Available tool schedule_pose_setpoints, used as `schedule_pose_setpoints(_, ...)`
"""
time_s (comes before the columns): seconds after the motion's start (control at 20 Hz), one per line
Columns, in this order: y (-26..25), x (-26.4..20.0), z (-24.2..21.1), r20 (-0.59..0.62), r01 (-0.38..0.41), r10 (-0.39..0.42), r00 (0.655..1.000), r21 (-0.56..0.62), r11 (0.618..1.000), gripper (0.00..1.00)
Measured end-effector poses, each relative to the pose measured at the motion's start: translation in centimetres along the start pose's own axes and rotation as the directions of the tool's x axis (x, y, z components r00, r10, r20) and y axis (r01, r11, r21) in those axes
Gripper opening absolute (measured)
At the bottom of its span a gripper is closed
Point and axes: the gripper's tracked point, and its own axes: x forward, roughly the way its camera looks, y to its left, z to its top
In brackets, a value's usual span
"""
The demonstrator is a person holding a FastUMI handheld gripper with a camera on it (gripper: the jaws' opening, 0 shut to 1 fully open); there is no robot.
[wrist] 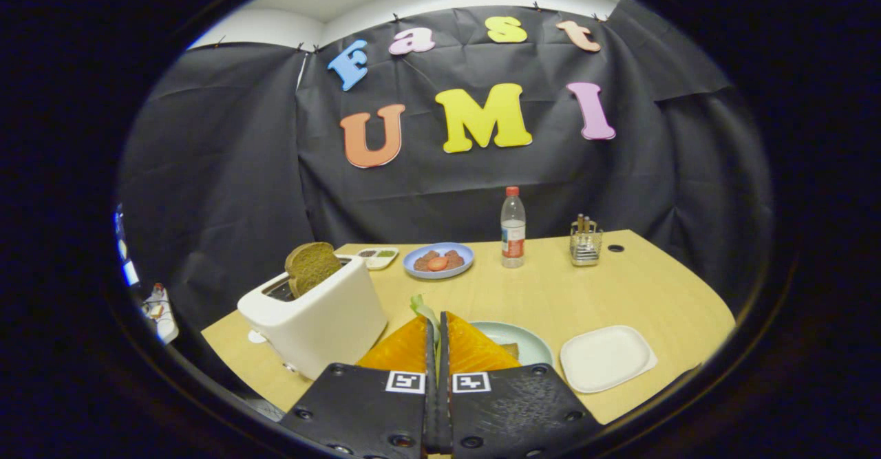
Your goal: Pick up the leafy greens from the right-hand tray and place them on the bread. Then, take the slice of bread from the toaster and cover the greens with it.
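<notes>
The tongs are clenched on the leafy greens, a pale sprig poking out between them, carried above the green plate for laying on the bread there; the toaster holds its slice upright nearby on the worktop

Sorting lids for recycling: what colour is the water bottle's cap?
Red-orange, on the water bottle's cap, in the gripper view.

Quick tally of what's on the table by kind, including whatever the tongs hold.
Dishes: 4 (blue plate, green plate, white tray, small sauce tray)
Toaster: 1
Bread slice in toaster: 1
Bottle: 1
Wire holder: 1
Leafy greens, pinched in the tongs: 1
Total: 9
</notes>
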Motion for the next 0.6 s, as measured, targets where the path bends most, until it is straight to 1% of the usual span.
schedule_pose_setpoints(0.2, 3.5, 1.2, -0.8, -0.025, -0.100, 0.102, 0.994, 0.090, 0.991, 0.00)
schedule_pose_setpoints(0.35, 3.9, 1.9, -2.0, -0.057, -0.138, 0.150, 0.987, 0.176, 0.975, 0.00)
schedule_pose_setpoints(0.45, 3.2, 2.3, -2.5, -0.071, -0.135, 0.153, 0.986, 0.211, 0.968, 0.00)
schedule_pose_setpoints(0.5, 2.5, 2.5, -2.6, -0.076, -0.120, 0.138, 0.987, 0.208, 0.971, 0.00)
schedule_pose_setpoints(0.6, 0.4, 2.9, -3.2, -0.093, -0.054, 0.071, 0.993, 0.173, 0.983, 0.00)
